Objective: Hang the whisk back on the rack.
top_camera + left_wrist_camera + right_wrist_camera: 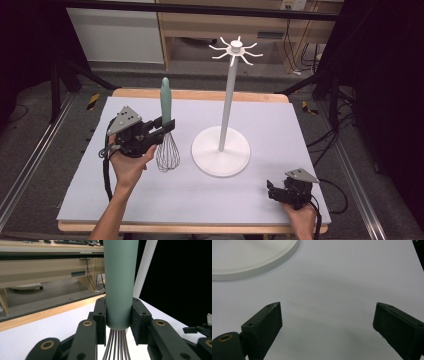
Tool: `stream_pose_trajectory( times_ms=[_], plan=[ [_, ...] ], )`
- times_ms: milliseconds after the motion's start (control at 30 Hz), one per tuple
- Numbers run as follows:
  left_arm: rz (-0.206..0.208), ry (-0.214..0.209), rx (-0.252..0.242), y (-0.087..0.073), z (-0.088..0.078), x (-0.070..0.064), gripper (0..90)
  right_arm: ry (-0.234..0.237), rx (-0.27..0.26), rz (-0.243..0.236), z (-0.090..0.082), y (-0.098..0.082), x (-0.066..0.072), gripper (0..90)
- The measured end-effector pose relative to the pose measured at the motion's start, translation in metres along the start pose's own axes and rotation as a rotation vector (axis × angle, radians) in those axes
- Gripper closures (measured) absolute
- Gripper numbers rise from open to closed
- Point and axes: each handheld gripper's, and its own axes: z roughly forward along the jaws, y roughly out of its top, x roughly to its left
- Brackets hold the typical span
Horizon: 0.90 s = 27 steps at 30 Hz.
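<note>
Currently, at the left of the worktop (280, 130), a whisk (167, 135) is being held upright by the left gripper (167, 126) — its green handle is being clenched between the black fingers (100, 320) just above the wires, as the left gripper view makes plain, and the wire head is hanging close above the white surface; contact cannot be told. The step in hand is judged to be the lift and carry of the whisk toward the hook stand (227, 100), which is standing just to the right of it. For the next move, the whisk would need to be raised well higher and its top end brought under one of the radiating hooks; whether a hanging loop is provided cannot be told. The stand's pole and wide round base are lying in the path, so a knock against them is being risked. Farther right, near the front corner, the right gripper (272, 192) is being rested low — its fingers (264, 322) are being kept released, wide apart, with nothing between them. Cables and a wooden shelf are lying beyond.
</note>
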Motion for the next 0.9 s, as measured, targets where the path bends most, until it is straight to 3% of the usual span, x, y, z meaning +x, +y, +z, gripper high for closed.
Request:
stream_pose_trajectory(
  times_ms=[533,900],
  plan=[
    [0.022,-0.034,-0.021,0.022,0.008,-0.015,68.7,0.000,0.000,-0.002,0.000,0.000,0.000,9.2],
    [0.062,-0.052,-0.022,0.036,0.014,-0.028,68.7,0.001,-0.003,-0.002,0.000,0.000,-0.001,9.2]
  ],
)
